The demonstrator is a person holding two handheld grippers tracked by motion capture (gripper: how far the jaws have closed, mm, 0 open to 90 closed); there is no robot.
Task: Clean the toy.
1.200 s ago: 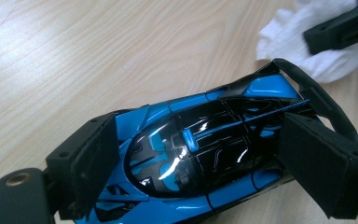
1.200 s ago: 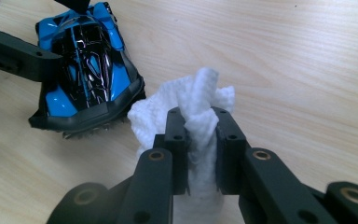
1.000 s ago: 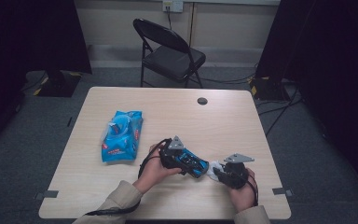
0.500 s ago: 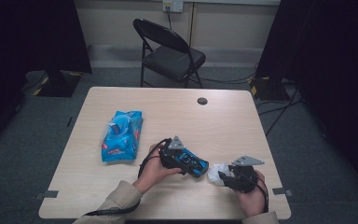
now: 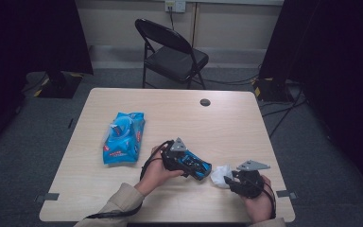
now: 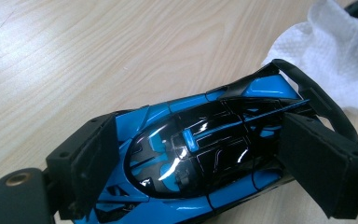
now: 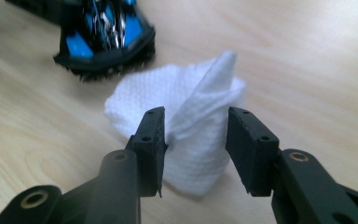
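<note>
Your left gripper (image 5: 189,163) clamped on the blue-and-black toy car (image 6: 200,154) at the table's (image 5: 179,111) near edge, your right gripper (image 7: 193,135) closing around the white wipe (image 7: 186,140) beside the car's tail, right jaw not yet touching, blue wipes pack (image 5: 123,137) well left.

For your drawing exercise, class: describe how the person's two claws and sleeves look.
Each claw, left and right, is black with a grey three-cornered plate on top, flat rectangular black pads fixed with small screws, brass-coloured rivets and a trailing black cable. The left forearm wears a tan sleeve.

From above we look down the table (image 5: 123,198); both gripper views sit close, sharing the toy car (image 6: 200,154) and white wipe (image 7: 191,135).
</note>
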